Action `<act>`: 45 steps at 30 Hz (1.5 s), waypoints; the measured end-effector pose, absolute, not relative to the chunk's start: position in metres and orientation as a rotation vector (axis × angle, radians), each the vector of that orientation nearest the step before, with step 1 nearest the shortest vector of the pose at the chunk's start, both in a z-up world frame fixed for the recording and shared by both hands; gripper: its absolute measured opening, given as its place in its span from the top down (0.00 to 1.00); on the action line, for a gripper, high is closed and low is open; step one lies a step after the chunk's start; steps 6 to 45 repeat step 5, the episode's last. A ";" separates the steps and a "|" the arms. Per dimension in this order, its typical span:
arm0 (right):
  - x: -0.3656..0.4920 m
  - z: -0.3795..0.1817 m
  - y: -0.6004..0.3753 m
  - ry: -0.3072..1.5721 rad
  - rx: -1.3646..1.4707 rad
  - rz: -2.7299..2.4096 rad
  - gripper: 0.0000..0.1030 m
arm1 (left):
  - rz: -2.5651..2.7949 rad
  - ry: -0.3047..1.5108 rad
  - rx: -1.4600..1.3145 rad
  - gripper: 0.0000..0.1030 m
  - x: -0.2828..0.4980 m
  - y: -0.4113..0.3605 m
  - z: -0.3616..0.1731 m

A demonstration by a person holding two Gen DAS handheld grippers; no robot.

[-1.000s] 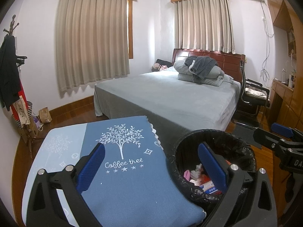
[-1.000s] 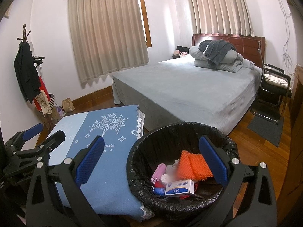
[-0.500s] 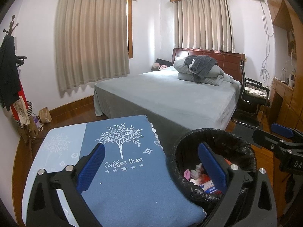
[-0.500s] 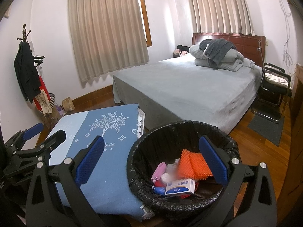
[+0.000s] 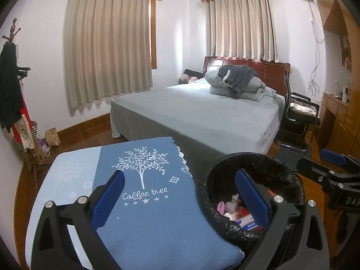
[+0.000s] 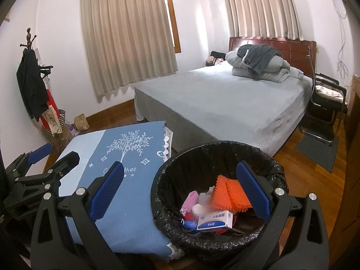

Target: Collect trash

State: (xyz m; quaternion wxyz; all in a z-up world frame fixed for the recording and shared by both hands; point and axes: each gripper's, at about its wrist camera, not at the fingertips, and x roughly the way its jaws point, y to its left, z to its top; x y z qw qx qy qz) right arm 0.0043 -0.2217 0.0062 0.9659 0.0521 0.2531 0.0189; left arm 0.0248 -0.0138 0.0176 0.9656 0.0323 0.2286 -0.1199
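1. Hovering with its blue-padded jaws spread wide and nothing between them, the right gripper (image 6: 180, 190) hangs over the near rim of the round bin lined with a black plastic bag (image 6: 219, 148); judging by that, its load is already dropped.
2. Inside the bin, at about 6 o'clock in the right wrist view, lie the collected pieces: a white and blue cardboard box (image 6: 214, 221), a nubbly orange rubber mat (image 6: 229, 194), a pink wrapper (image 6: 190, 201) and some pale crumpled tissue (image 6: 205, 196). They sit low in the liner, well below the rim, so there is room for more.
3. At 9 o'clock of the bin, touching or just beside it, stands a low table under a blue cloth printed with a white tree (image 6: 126, 148). No loose trash shows on it.
4. The left gripper (image 5: 180, 196) is likewise spread wide and empty, poised above the cloth's near edge with the bin at its 3 o'clock, probably kept close for the next pick.
5. Farther out, at 12 to 1 o'clock, a bed with a grey cover (image 6: 225, 99) holds folded bedding; a coat stand (image 6: 29, 72) is at 9 o'clock.
6. My judgement: the task looks nearly or fully done here.
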 end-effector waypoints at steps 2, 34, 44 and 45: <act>0.003 0.004 -0.220 0.514 0.106 0.038 0.06 | -0.243 0.463 0.065 0.06 0.026 -0.015 0.018; 0.004 0.004 -0.221 0.515 0.107 0.038 0.06 | -0.243 0.463 0.066 0.06 0.026 -0.015 0.018; 0.004 0.004 -0.221 0.515 0.107 0.038 0.06 | -0.243 0.463 0.066 0.06 0.026 -0.015 0.018; 0.004 0.004 -0.221 0.515 0.107 0.038 0.06 | -0.243 0.463 0.066 0.06 0.026 -0.015 0.018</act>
